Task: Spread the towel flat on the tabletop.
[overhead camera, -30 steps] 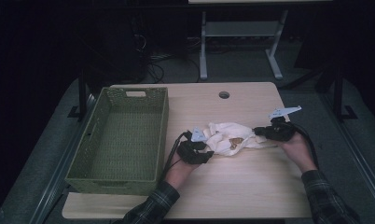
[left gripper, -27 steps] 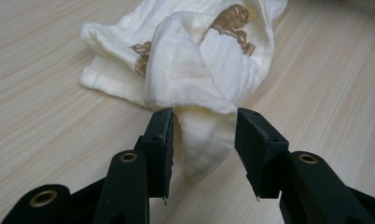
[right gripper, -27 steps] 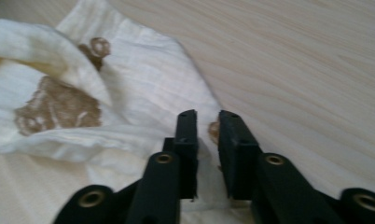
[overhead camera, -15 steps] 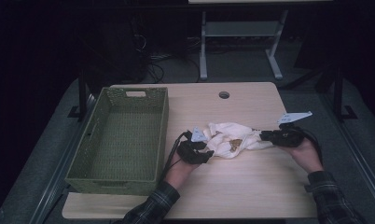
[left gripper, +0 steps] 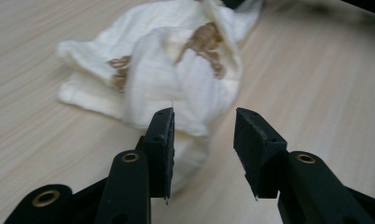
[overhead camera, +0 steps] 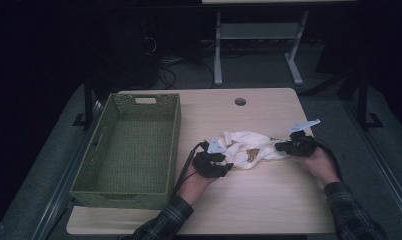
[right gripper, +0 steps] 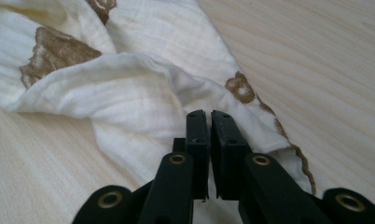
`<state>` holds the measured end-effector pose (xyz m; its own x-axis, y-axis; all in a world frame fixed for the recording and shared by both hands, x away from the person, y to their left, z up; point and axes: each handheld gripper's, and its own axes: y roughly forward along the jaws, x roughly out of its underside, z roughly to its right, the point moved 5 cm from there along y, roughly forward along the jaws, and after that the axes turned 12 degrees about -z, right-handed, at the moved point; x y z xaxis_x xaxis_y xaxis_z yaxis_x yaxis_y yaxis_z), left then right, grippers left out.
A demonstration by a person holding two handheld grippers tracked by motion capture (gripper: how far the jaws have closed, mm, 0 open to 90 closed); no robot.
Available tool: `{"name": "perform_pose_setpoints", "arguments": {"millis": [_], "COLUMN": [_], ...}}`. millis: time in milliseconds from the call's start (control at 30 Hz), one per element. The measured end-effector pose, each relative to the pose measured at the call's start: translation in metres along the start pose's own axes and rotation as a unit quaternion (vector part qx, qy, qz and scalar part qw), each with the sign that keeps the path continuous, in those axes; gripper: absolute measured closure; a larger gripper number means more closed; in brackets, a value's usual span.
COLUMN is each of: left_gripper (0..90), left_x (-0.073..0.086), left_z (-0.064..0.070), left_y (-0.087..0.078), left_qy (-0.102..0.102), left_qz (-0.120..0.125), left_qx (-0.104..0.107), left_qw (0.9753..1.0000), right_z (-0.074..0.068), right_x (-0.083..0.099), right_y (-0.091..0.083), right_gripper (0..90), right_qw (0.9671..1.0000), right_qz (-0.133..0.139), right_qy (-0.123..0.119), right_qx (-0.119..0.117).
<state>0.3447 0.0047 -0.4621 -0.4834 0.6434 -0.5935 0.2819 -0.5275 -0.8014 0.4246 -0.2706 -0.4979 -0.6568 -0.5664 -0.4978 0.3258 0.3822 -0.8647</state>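
The high view is dim: light falls from above on the pale wooden desk (overhead camera: 269,200), while the floor and room behind sink into near black. Both gripper views are bright and evenly lit, with soft shadows under the crumpled cream cloth with brown print (left gripper: 176,70). Its far folds blur; the nearest black metal goes soft.

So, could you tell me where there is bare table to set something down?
Bare wood lies along the table's near edge in front of both hands, and at the far side around the round hole. The green basket is empty too. It is crowded mid-table, where the left gripper and right gripper flank the cloth.
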Motion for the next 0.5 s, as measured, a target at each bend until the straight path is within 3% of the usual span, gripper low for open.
{"name": "perform_pose_setpoints", "arguments": {"millis": [167,300,367,500], "left_gripper": [61.6,61.3,60.3,59.6], "left_x": [-0.001,0.004,0.005,0.006], "left_z": [0.012,0.012,0.005,-0.016], "left_y": [0.008,0.022,0.025,0.024], "left_qy": [0.019,0.023,0.027,-0.002], "left_qz": [-0.02,-0.047,-0.056,-0.042], "left_qx": [0.032,0.036,0.015,-0.02], "left_qw": [0.9991,0.998,0.9979,0.9989], "right_z": [-0.001,-0.001,0.0,0.005], "right_x": [0.0,0.0,0.002,0.005], "right_y": [0.0,-0.003,-0.005,-0.011], "right_gripper": [87.7,87.9,88.0,88.2], "right_qw": [1.0,1.0,1.0,0.9999], "right_qz": [0.0,0.006,0.004,0.009], "right_qy": [0.003,0.003,0.002,0.007], "right_qx": [-0.003,-0.004,-0.002,0.004]}}
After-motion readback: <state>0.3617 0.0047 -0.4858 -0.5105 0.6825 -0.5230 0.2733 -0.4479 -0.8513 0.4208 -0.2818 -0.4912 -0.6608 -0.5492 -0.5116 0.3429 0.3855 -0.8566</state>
